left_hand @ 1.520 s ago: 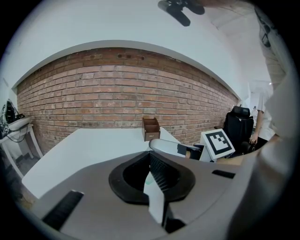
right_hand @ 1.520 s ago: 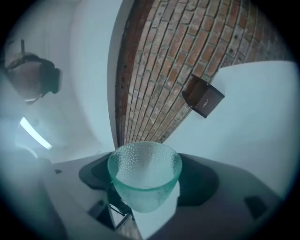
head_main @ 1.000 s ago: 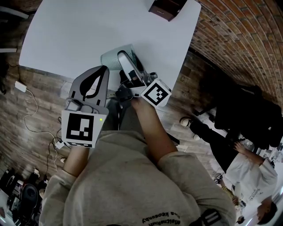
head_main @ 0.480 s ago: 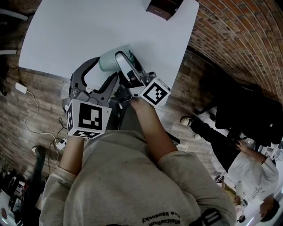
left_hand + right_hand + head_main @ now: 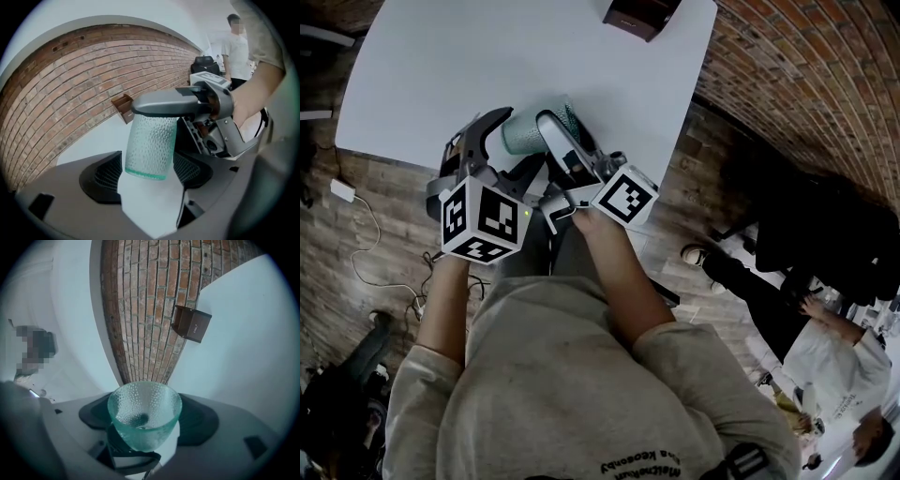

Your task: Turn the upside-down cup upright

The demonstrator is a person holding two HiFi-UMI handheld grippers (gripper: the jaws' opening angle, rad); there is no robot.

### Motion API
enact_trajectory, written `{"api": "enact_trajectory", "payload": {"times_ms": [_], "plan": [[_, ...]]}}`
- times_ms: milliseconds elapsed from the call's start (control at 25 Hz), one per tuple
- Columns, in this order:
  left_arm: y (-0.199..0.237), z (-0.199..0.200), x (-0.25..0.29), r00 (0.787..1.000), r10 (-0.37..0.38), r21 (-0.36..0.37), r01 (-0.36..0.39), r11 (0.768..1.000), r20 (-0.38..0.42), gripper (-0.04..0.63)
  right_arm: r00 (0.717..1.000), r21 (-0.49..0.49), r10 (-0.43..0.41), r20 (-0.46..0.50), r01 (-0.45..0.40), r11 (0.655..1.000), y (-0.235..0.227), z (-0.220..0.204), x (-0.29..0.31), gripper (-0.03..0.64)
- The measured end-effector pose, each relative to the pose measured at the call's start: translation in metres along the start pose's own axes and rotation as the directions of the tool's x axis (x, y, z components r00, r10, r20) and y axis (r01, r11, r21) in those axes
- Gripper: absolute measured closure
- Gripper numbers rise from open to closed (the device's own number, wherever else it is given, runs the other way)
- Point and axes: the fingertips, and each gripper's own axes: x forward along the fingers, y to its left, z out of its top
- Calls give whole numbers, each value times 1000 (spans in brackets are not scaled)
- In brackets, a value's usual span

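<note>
A green dimpled glass cup (image 5: 528,127) lies on its side in the air over the white table's near edge (image 5: 441,75). My right gripper (image 5: 549,129) is shut on the cup, one finger (image 5: 173,104) across its top. In the right gripper view the cup (image 5: 144,414) shows its open mouth between that gripper's jaws (image 5: 144,422). My left gripper (image 5: 517,142) has just been opening and stands wide. The cup's rim end (image 5: 149,146) hangs between its pads (image 5: 105,176), and both pads are apart from the glass.
A brown box (image 5: 637,14) stands at the table's far edge, also in the left gripper view as the box (image 5: 123,107). Brick floor surrounds the table, with cables (image 5: 356,197) at the left. A person (image 5: 825,356) stands off to the right.
The left gripper has come in toward the cup and rolled over, and its jaws have gone from shut to wide open around the cup's end. Right gripper and cup have stayed put.
</note>
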Motion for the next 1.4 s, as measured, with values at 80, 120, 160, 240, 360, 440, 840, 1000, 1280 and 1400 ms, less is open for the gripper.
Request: {"api": "enact_trajectory", "payload": {"times_ms": [80,120,160,240,360,440,840,1000,1280,1400], "plan": [[-2,0,4,1000,-17,9,17,1000,-3,264,1000,2,-1,-2,1,1000,0,1,0,232],[-3,1,6,1000,-24,15,24,1000,-4,264,1000,3,0,-4,0,1000,0,1,0,232],[-4,1,8,1000,-28,21,28,999,-4,264,1000,4,2,-5,-2,1000,1,1,0,232],[-4,3,11,1000,-29,26,29,999,0,264,1000,9,5,-5,-5,1000,2,1,1,232],[-3,5,12,999,-32,20,31,999,7,264,1000,16,3,-1,-3,1000,2,2,1,232],[-4,5,14,999,-43,25,43,999,7,264,1000,20,-3,-1,3,1000,0,2,0,232],[-7,5,15,998,-55,44,55,998,-10,265,1000,29,0,-2,1,1000,-2,2,-4,230],[-10,6,13,997,-80,-6,80,997,-6,265,1000,7,12,-2,-12,1000,3,3,-7,230],[-11,10,15,995,-95,-17,95,995,-17,266,996,-155,-84,-7,81,984,3,16,-19,224],[-11,5,15,994,-98,-16,97,995,-41,266,993,-174,-116,33,120,977,0,28,-28,224]]}}
